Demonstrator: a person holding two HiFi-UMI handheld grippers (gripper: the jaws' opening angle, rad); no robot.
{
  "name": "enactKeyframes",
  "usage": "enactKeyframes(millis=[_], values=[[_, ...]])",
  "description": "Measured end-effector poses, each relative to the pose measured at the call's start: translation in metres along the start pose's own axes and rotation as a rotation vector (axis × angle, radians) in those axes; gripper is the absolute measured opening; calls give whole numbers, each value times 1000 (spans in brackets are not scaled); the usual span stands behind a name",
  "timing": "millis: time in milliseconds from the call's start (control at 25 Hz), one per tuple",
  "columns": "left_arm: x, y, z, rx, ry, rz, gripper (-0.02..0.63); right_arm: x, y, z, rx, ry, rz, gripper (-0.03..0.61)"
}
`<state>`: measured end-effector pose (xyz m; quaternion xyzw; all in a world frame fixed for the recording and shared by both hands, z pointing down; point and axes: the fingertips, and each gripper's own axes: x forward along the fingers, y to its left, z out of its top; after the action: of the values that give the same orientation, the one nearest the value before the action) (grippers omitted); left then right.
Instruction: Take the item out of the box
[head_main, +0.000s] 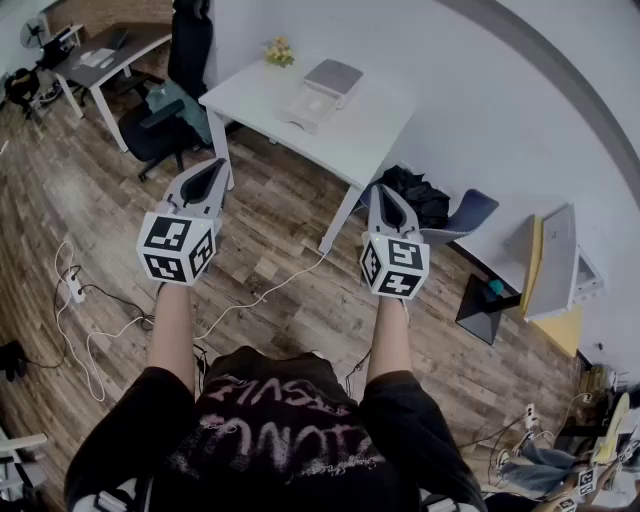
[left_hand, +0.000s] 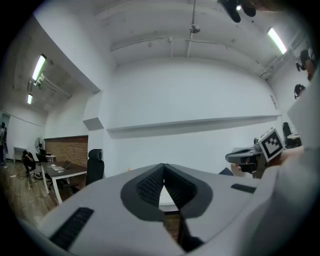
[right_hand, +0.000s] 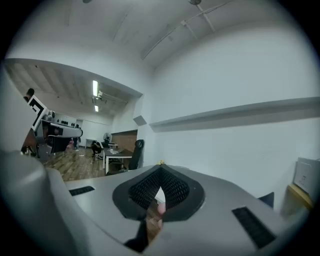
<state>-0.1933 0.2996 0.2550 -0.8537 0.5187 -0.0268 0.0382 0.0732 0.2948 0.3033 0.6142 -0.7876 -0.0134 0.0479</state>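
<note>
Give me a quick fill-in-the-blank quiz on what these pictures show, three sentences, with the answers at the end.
1. The left gripper has its jaws ____, with nothing between them.
2. The box stands on a white ____.
3. The flowers at that surface's far corner are ____.
Missing words: shut; table; yellow.
</note>
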Motion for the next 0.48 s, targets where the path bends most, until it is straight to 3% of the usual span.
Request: enactKeyframes(millis=[480], values=[[2,16,-3,-18,0,-3,2,15,14,6,-12,-9,19,9]])
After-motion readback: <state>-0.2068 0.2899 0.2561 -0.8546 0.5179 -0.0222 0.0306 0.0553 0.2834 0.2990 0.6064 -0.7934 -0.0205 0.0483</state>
